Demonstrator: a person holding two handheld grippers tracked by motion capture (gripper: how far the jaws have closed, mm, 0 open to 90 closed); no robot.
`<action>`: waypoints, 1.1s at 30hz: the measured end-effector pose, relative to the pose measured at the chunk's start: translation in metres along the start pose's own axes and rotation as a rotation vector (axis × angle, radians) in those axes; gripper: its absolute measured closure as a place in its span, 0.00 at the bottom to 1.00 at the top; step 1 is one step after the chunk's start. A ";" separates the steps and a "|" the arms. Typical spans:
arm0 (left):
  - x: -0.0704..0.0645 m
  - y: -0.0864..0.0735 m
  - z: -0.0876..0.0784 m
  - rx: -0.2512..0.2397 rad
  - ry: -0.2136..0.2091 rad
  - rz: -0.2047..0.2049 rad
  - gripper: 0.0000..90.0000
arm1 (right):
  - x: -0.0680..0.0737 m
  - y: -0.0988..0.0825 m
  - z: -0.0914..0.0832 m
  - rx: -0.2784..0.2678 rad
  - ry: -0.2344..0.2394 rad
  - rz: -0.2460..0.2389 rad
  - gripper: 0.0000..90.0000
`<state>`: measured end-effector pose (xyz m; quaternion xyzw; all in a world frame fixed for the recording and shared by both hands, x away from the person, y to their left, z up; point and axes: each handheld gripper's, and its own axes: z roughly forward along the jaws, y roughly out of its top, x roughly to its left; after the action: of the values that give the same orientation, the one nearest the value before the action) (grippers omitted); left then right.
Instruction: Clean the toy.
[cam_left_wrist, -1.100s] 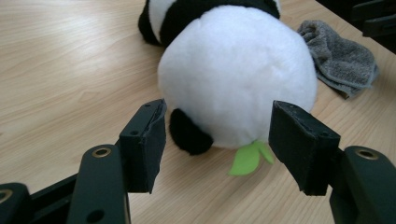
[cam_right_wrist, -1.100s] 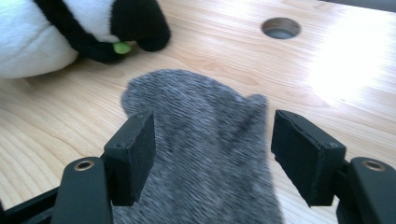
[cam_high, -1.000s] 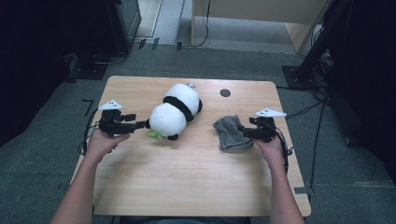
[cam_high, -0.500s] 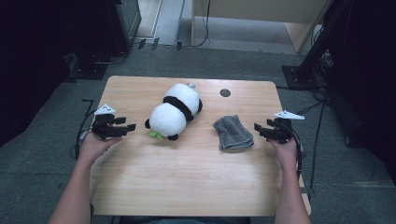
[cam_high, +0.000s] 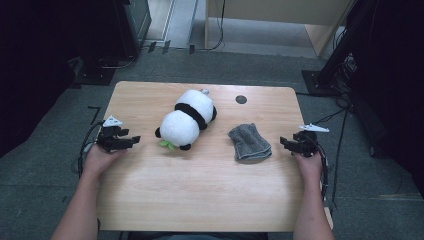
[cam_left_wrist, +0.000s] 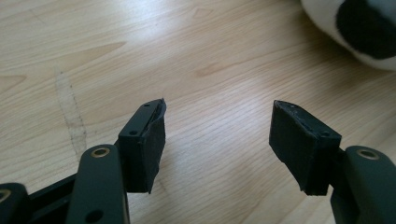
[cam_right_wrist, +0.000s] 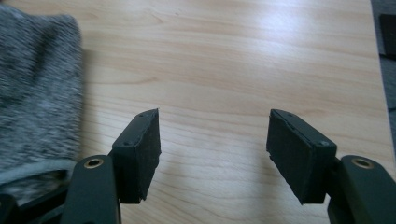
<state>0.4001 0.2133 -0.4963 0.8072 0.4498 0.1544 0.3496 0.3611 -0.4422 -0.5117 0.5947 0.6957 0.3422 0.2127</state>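
Between steps, by the look of it: left claw (cam_high: 131, 141) parted wide over bare tabletop (cam_high: 200, 180), gripping nothing, near the plush panda (cam_high: 187, 120) lying mid-tabletop. Right claw (cam_high: 286, 143) also apart and empty, jaws having just been closing slightly, just beside the folded grey cloth (cam_high: 249, 142). Next, probably: reaching inward, straddling panda or cloth, then closing.

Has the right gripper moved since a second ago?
Yes. The right gripper, jaws open on nothing and just been closing slightly, has drawn rightward off the folded grey towel to the wooden table's right edge.
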 end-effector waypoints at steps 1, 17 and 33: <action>0.001 -0.001 0.001 0.001 0.004 0.001 0.40 | -0.001 -0.001 0.001 0.007 -0.010 -0.001 0.39; 0.007 -0.015 0.011 -0.029 0.049 0.047 0.36 | 0.004 -0.010 0.008 -0.027 -0.054 -0.058 0.35; 0.005 -0.015 0.011 -0.031 0.060 0.036 0.35 | 0.005 -0.009 0.009 -0.013 -0.083 -0.034 0.22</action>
<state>0.4000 0.2183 -0.5152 0.8046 0.4433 0.1918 0.3454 0.3605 -0.4356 -0.5240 0.5950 0.6940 0.3183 0.2510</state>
